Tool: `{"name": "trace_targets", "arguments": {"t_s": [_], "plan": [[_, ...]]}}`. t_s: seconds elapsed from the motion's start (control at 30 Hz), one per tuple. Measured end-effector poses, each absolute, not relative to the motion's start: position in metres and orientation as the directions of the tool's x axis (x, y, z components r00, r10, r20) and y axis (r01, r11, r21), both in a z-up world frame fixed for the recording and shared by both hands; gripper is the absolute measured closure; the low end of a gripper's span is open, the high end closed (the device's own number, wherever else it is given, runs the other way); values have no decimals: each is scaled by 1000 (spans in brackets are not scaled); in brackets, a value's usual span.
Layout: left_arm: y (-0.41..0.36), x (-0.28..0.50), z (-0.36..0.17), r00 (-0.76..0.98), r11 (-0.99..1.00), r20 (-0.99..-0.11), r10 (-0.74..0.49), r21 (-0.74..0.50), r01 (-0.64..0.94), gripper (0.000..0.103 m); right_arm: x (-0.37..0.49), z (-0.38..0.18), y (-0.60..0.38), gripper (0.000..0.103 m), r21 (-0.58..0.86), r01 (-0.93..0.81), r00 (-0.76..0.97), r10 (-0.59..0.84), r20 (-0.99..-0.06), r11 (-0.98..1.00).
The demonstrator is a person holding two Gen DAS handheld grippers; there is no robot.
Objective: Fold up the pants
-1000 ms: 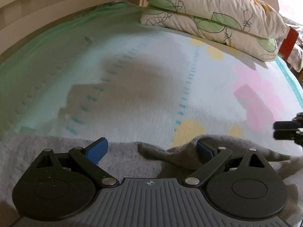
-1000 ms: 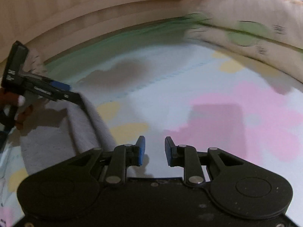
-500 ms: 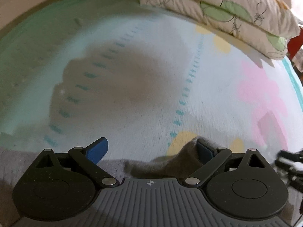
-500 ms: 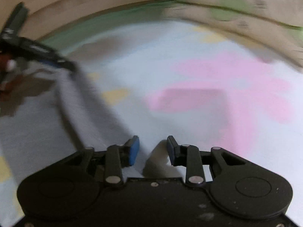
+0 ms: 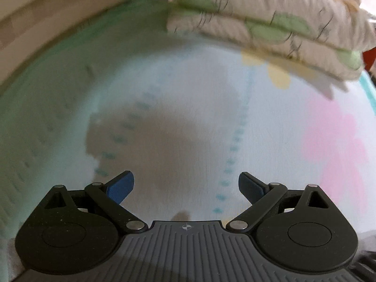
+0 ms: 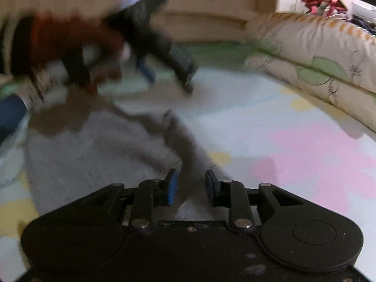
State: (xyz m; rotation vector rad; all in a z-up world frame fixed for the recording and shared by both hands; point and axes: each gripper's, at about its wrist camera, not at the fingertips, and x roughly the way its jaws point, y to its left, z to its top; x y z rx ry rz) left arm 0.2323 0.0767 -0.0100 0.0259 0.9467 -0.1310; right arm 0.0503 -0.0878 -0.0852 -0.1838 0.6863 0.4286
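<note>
The grey pants [image 6: 98,155] lie spread on the flowered bedsheet [image 6: 305,164] in the right wrist view, running from the left down to my right gripper. My right gripper [image 6: 190,185] is open and empty, its blue pads just over the cloth's near edge. My left gripper [image 5: 185,185] is open wide and empty above the bare sheet [image 5: 188,117]; no pants show between its fingers. The left gripper also shows blurred in the right wrist view [image 6: 171,63], raised above the far end of the pants.
Two stacked leaf-print pillows [image 5: 270,23] lie at the head of the bed; they also show in the right wrist view [image 6: 324,65]. A wooden bed frame [image 5: 58,23] curves along the far left side.
My left gripper has let the grey cloth go and lifted away; the pants have dropped out of its view. My right gripper has swung left over the pants' edge.
</note>
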Motion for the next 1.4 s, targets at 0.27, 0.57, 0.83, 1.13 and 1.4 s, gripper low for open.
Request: {"name": "trace_targets", "arguments": {"t_s": [0.27,0.57,0.83,1.13,1.4], "plan": [[50,135,-11,576,954,-789,-214,-43,295,6,90,-91,-124,80,148,-114,701,186,-688,982],[30,28,-56,471,896,-838,-274,-44,442,6,-34,-50,-235,79,138,14,572,106,-814,990],[47,-10,-78,433,896,-872,-227,-13,444,4,-122,-60,-326,75,-38,277,335,-134,-933,960],[51,-16,-50,443,908,-850,-284,-90,410,4,-191,-32,-369,67,71,449,459,-162,-874,891],[-24,-10,-33,449,856,-810,-378,-122,502,4,-246,-41,-427,50,257,659,540,-207,-816,706]]}}
